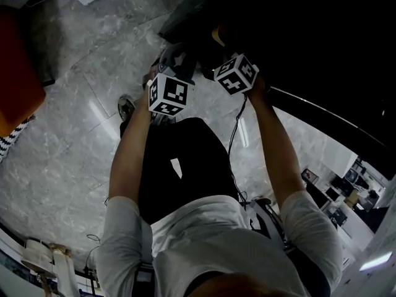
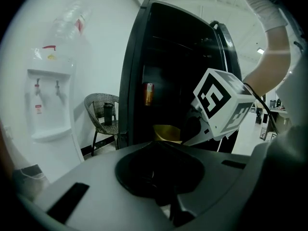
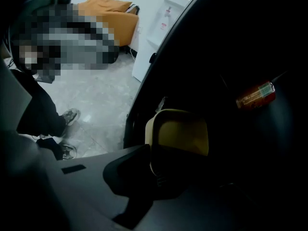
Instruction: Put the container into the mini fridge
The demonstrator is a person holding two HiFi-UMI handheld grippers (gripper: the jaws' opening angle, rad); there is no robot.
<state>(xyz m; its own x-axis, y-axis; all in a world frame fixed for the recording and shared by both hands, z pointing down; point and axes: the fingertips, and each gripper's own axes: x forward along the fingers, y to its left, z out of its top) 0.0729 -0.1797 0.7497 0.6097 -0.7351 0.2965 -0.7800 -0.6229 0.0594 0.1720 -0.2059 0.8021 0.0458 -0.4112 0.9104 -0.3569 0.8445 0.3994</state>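
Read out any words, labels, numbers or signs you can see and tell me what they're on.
No text reads clearly.
Can inside the fridge: red label, print too blurred to read.
Water dispenser: red and yellow stickers, too small to read.
Marker cubes: black-and-white square patterns only, no letters.
Container: no print visible.

No lettering can be read in any view. The marker cubes (image 1: 168,94) (image 1: 236,73) carry only black-and-white square patterns, no letters or digits. The can (image 3: 255,96) in the mini fridge (image 2: 178,57) has a red-orange label, but its print is too blurred to read. The water dispenser (image 2: 50,100) bears small red and yellow stickers, equally illegible.
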